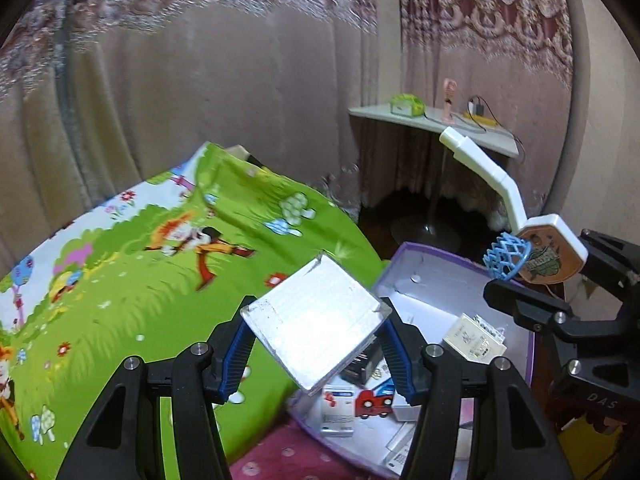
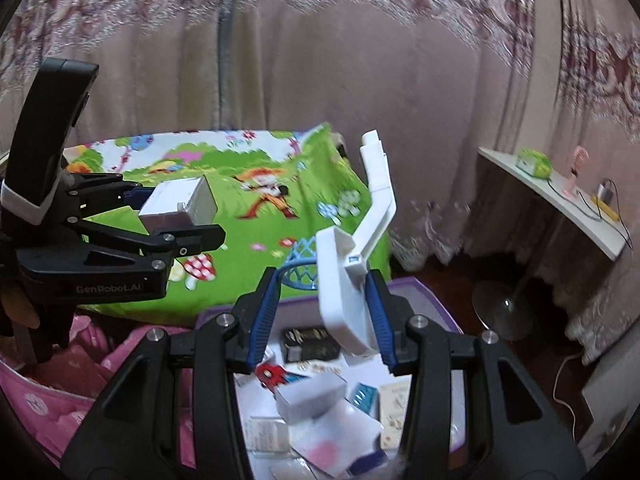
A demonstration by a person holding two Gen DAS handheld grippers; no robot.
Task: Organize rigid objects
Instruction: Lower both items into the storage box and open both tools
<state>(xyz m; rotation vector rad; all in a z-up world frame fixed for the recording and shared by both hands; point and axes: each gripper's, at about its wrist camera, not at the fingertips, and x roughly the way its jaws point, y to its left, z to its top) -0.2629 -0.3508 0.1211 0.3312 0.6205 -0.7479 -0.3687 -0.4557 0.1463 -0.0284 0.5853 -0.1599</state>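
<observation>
Tongs (image 1: 316, 344) above cluttered purple-rimmed box (image 1: 416, 256)

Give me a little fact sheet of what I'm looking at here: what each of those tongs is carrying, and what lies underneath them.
left tongs: shut on a flat square silvery-white box, held tilted
right tongs: shut on a white plastic toy backboard with a jointed white arm and a small blue net hoop
below both: open purple-rimmed cardboard tray full of small boxes and cards
beside the tray: green cartoon-print cover
background: pale curtain, white corner shelf
</observation>
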